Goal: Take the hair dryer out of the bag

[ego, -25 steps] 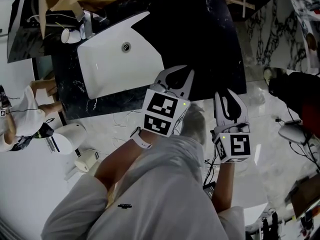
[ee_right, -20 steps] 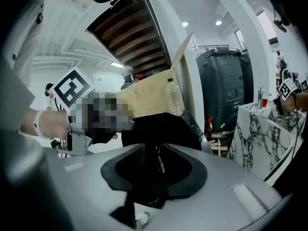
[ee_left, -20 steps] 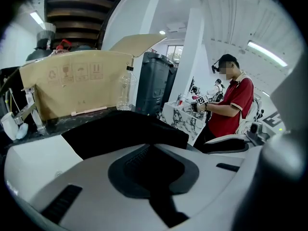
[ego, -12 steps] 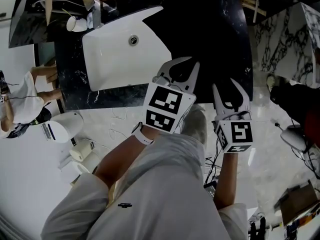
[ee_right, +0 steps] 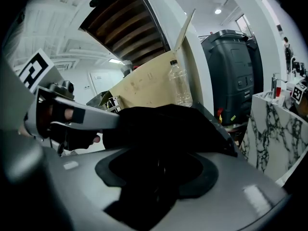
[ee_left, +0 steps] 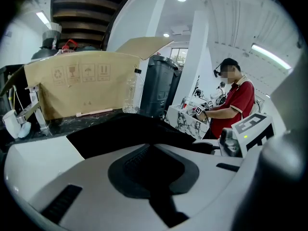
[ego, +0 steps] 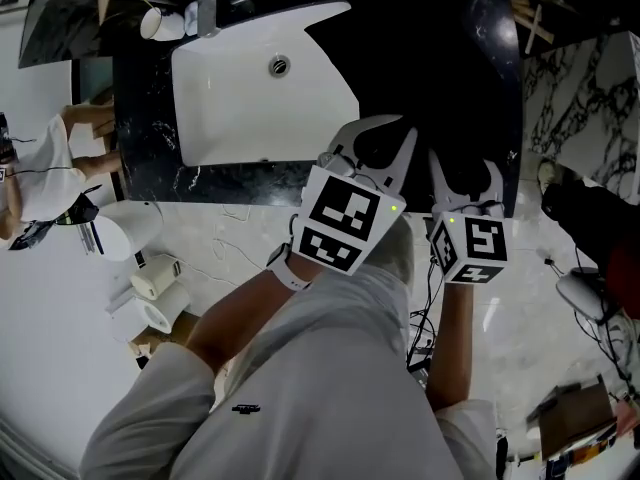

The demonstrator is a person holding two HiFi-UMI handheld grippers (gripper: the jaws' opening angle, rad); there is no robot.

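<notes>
The black bag (ego: pixel 430 58) lies on the dark counter to the right of the sink; in the gripper views its fabric (ee_left: pixel 120 134) (ee_right: pixel 163 124) fills the space just beyond the jaws. No hair dryer shows in any view. My left gripper (ego: pixel 375 146) is at the bag's near edge with its jaws shut; I cannot tell whether fabric is pinched between them. My right gripper (ego: pixel 465 168) is beside it, at the bag's front right. Its jaws have just been opening and now stand wide, with black fabric in the gap and no pad pressing on it.
A white sink (ego: pixel 260 98) is set in the black marble counter (ego: pixel 150 178). Behind the bag stand a cardboard box (ee_left: pixel 82 81), a clear plastic bottle (ee_right: pixel 179 83) and a black bin (ee_left: pixel 161 85). A person in a red shirt (ee_left: pixel 236 105) is at the right. Paper rolls (ego: pixel 155 288) lie on the floor.
The right gripper has moved forward onto the bag's edge and its jaws have spread much wider. The left gripper has edged forward and stayed shut.
</notes>
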